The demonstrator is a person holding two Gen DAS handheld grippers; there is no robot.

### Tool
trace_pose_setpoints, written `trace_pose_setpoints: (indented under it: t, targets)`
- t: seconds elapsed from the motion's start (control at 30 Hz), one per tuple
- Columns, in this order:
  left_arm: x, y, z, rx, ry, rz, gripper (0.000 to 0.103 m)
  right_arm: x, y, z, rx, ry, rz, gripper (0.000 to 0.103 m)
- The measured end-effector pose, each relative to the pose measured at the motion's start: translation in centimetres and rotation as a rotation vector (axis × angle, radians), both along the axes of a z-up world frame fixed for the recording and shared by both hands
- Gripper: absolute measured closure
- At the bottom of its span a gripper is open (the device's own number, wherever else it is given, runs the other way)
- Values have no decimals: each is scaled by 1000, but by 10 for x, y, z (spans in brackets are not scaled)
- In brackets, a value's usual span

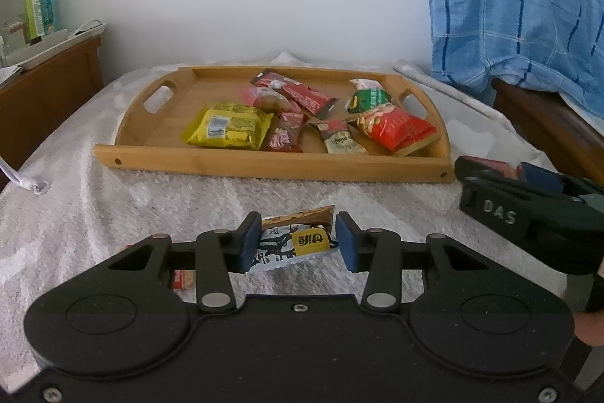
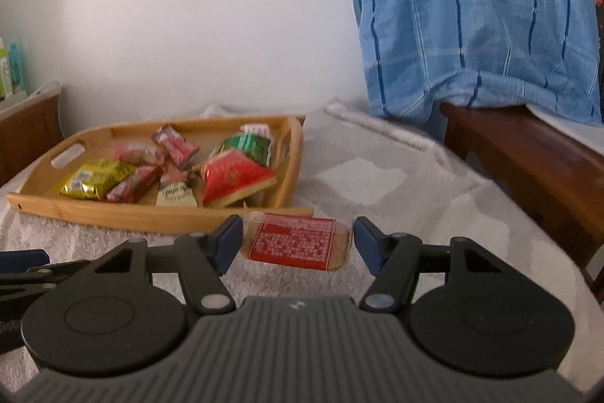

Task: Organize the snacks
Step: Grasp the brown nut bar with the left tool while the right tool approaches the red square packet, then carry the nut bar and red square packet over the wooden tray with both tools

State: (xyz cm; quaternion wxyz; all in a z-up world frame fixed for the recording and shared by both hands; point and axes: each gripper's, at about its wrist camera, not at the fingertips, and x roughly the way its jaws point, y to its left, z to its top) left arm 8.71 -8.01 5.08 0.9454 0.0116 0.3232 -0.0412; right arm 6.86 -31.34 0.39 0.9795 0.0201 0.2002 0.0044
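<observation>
A white, black and yellow snack packet (image 1: 294, 244) sits between the blue pads of my left gripper (image 1: 298, 240), low over the pale towel; both pads lie against its sides. My right gripper (image 2: 298, 240) is shut on a flat red-labelled cracker packet (image 2: 294, 242), held just in front of the tray's right corner. From the left wrist view the right gripper (image 1: 490, 172) shows at the right edge. The wooden tray (image 1: 264, 165) (image 2: 113, 214) holds several snacks, among them a yellow packet (image 1: 226, 131) and a red bag (image 1: 396, 131).
Another small red packet (image 1: 183, 280) lies on the towel, partly hidden under my left gripper. A blue checked cloth (image 1: 509, 6) hangs over dark wooden furniture (image 2: 528, 153) at the right. A wooden side table with bottles (image 1: 37, 6) stands at the left. A white cord (image 1: 22, 180) trails off the left edge.
</observation>
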Motion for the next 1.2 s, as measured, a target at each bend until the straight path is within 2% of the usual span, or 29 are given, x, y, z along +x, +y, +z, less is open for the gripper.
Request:
trace_pose_setpoints:
  t: [0.17, 0.3, 0.57, 0.77, 0.9, 1.03, 1.2]
  targets:
    - [1, 3, 11, -7, -33, 3, 63, -10, -7, 10, 49, -69, 29, 36]
    - [9, 10, 26, -18, -76, -4, 63, -13, -8, 26, 49, -126, 59, 36]
    - [51, 43, 61, -19, -160, 8, 63, 32, 9, 57, 93, -107, 165, 36]
    - [120, 83, 73, -44, -170, 25, 63, 107, 31, 74, 102, -31, 256, 36]
    - [178, 107, 68, -105, -113, 32, 63, 161, 46, 72, 83, 75, 288, 36]
    - [219, 118, 57, -161, -63, 36, 63, 204, 60, 61, 52, 165, 295, 36]
    - [256, 115, 34, -136, 7, 44, 63, 240, 76, 46, 19, 253, 300, 36]
